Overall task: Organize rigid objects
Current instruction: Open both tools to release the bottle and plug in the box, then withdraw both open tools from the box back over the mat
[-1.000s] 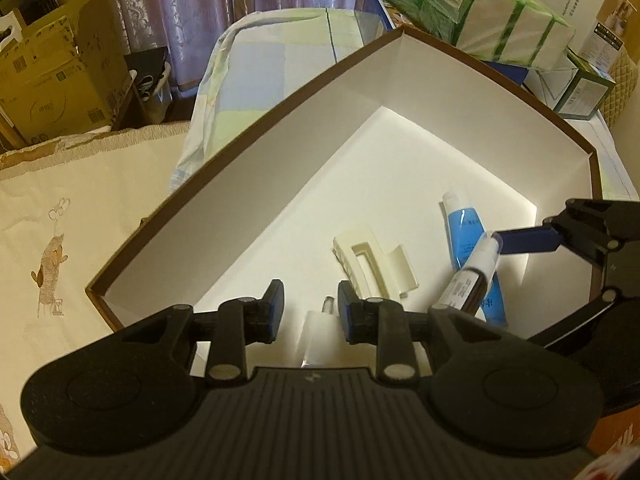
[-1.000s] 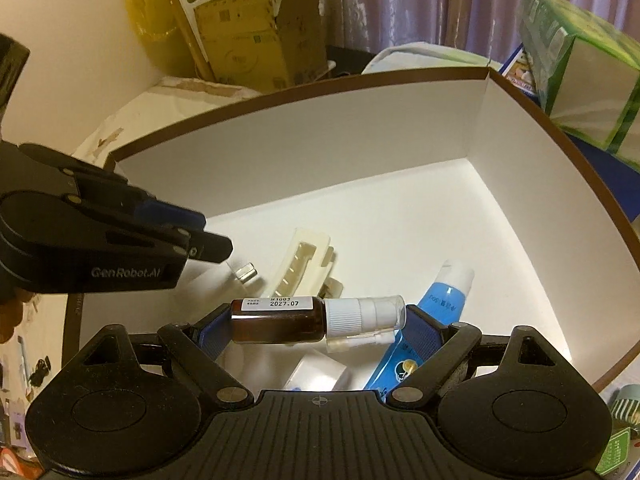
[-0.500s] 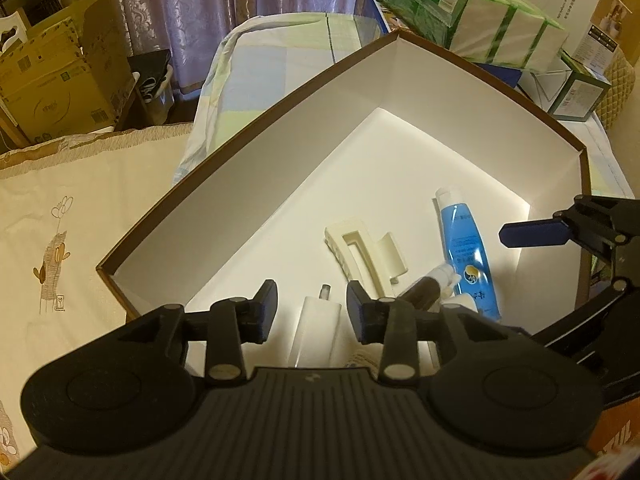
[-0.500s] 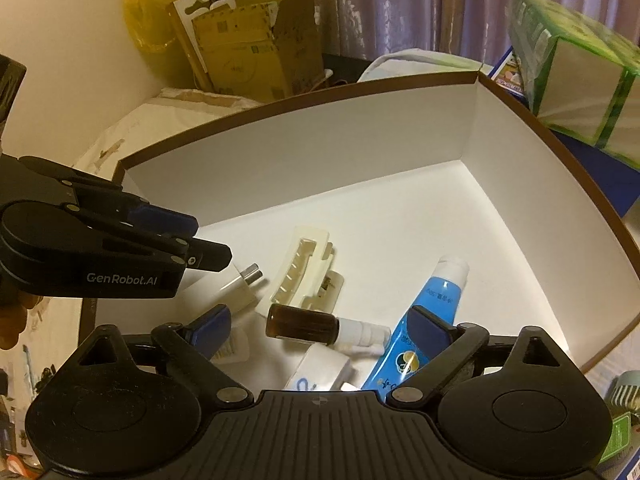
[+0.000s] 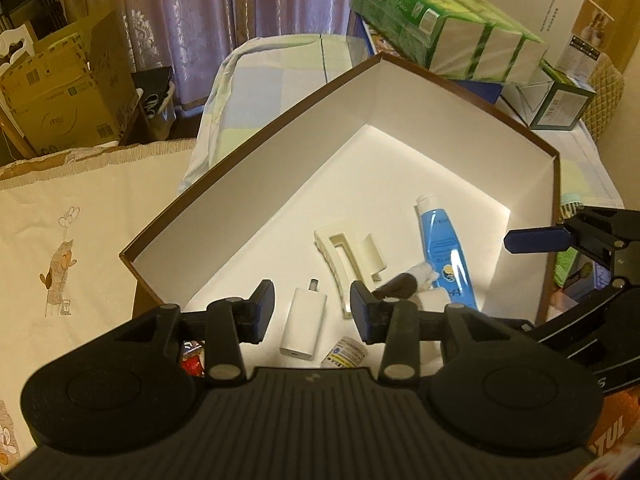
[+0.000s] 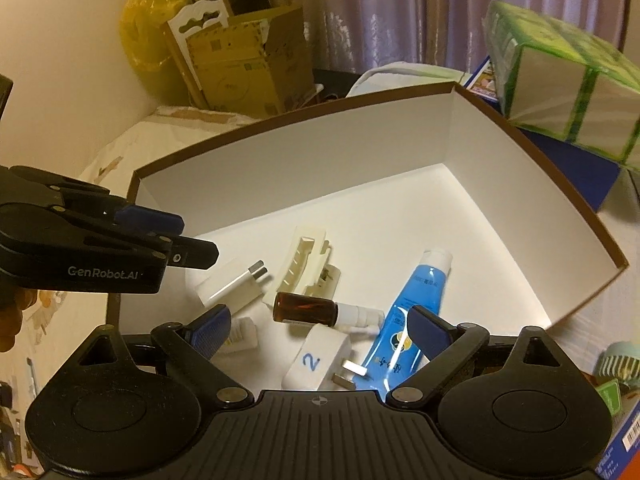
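Note:
A brown-rimmed white box (image 5: pixel 256 148) (image 6: pixel 304 160) holds several items. A brown spray bottle (image 6: pixel 308 309) (image 5: pixel 400 282) lies on its side on the box floor, next to a blue tube (image 6: pixel 412 312) (image 5: pixel 442 248), a cream hair clip (image 6: pixel 304 264) (image 5: pixel 348 256), a white charger (image 5: pixel 302 326) (image 6: pixel 230 286) and a white plug marked 2 (image 6: pixel 316 360). My right gripper (image 6: pixel 318 330) is open and empty above the box's near edge. My left gripper (image 5: pixel 312 312) is open and empty over the charger end of the box.
Green tissue packs (image 5: pixel 444 20) (image 6: pixel 560 80) and small boxes (image 5: pixel 556 100) stand behind the box. Cardboard cartons (image 5: pixel 68 88) (image 6: pixel 248 64) stand at the back left. An embroidered cream cloth (image 5: pixel 60 240) lies left of the box. A small labelled container (image 5: pixel 346 354) lies by the left gripper.
My right gripper opened and let go of the brown spray bottle, which now lies in the box. Both grippers have pulled back and up from the box.

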A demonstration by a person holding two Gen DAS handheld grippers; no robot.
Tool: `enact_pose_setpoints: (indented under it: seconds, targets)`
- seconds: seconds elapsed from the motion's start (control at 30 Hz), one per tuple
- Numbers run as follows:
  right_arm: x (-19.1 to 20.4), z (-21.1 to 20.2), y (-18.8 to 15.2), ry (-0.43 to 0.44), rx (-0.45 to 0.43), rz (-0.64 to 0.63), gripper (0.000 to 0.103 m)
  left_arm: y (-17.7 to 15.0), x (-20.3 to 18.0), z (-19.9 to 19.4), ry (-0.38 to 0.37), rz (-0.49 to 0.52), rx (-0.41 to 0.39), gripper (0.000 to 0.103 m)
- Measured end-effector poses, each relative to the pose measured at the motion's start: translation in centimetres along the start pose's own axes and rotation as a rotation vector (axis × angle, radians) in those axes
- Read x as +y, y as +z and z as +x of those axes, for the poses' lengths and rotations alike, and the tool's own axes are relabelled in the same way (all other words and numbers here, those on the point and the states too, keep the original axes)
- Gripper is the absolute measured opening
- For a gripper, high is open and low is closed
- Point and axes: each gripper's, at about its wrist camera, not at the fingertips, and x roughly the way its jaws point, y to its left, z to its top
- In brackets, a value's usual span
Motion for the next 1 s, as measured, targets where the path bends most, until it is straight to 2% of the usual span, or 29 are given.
enact_pose_setpoints:
  seconds: [0.43,0.67,1.0]
  targets:
    - [0.5,-4.6,-1.8,0.006,-0.073,0.040,0.092,-1.5,-2.6,-3.7,-0.025,0.022,-0.051,0.038]
    - [0.2,-7.2,-3.7,0.010,-0.094,0.061,0.092,-2.8,-4.8,-5.4,-0.050,0.035,-0.073,0.038]
    - [-0.7,-10.9,-7.2,-0.031,-0.108,0.088,0.092,-4.5,-9.1,-6.9,-0.101,0.069,-0.083,0.038]
